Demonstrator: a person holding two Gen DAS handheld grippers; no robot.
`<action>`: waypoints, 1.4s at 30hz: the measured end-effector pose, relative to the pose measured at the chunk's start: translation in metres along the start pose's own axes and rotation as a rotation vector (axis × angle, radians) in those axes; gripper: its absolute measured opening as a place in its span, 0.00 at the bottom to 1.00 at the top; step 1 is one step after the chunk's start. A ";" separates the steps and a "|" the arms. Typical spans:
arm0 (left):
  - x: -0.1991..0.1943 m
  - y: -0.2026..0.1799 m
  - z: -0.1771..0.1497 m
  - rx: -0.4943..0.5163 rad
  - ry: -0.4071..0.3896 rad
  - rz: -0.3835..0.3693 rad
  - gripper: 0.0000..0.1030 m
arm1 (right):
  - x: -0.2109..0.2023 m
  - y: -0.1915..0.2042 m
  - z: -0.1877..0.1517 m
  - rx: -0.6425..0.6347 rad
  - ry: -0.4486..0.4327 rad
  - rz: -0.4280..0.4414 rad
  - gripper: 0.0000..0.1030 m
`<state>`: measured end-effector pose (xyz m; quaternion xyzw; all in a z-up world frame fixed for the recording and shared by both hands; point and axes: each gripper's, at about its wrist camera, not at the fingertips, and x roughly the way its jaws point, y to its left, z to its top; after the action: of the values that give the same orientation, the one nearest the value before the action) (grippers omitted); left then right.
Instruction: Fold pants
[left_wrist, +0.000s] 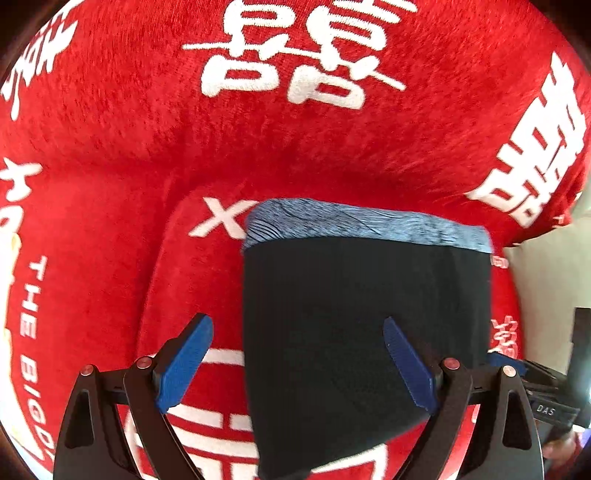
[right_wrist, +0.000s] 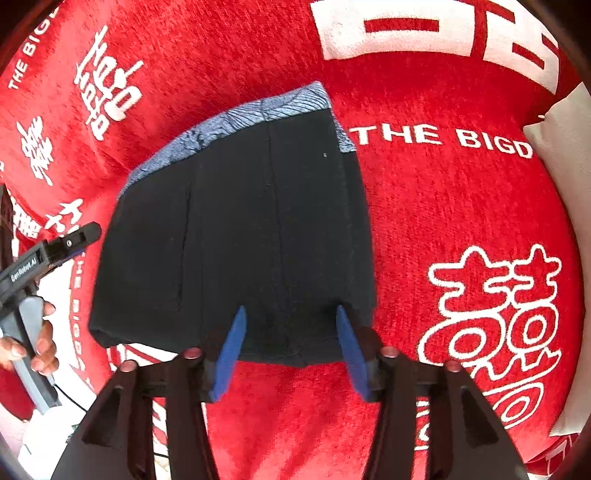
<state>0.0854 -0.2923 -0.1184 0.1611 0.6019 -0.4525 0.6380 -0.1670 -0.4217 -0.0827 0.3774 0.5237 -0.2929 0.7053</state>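
Note:
The black pants (left_wrist: 362, 325) lie folded into a compact rectangle on the red blanket, their blue patterned waistband (left_wrist: 354, 221) at the far edge. My left gripper (left_wrist: 295, 321) is open wide above them; one blue pad is over the black cloth and the other over the blanket, with nothing gripped. In the right wrist view the pants (right_wrist: 240, 240) lie flat. My right gripper (right_wrist: 291, 310) is open over their near edge, pads apart and clear of the fabric. The left gripper (right_wrist: 79, 234) shows at the left, held by a hand (right_wrist: 37, 343).
A red plush blanket (right_wrist: 443, 206) with white characters and lettering covers the whole surface. A white cushion or cloth (right_wrist: 565, 147) lies at its right edge. The body of the right gripper (left_wrist: 543, 402) shows at the lower right of the left wrist view.

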 end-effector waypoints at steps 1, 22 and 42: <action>-0.001 0.001 -0.002 -0.008 0.002 -0.023 0.91 | -0.002 0.000 -0.001 -0.002 0.000 0.012 0.66; 0.015 0.026 0.002 -0.044 0.124 -0.100 0.92 | -0.020 -0.063 0.009 0.130 -0.028 0.182 0.78; 0.078 0.042 0.020 -0.009 0.308 -0.314 0.92 | 0.059 -0.094 0.059 0.129 0.133 0.523 0.79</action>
<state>0.1199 -0.3142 -0.1996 0.1299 0.7119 -0.5138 0.4609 -0.1954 -0.5235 -0.1502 0.5623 0.4341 -0.1080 0.6955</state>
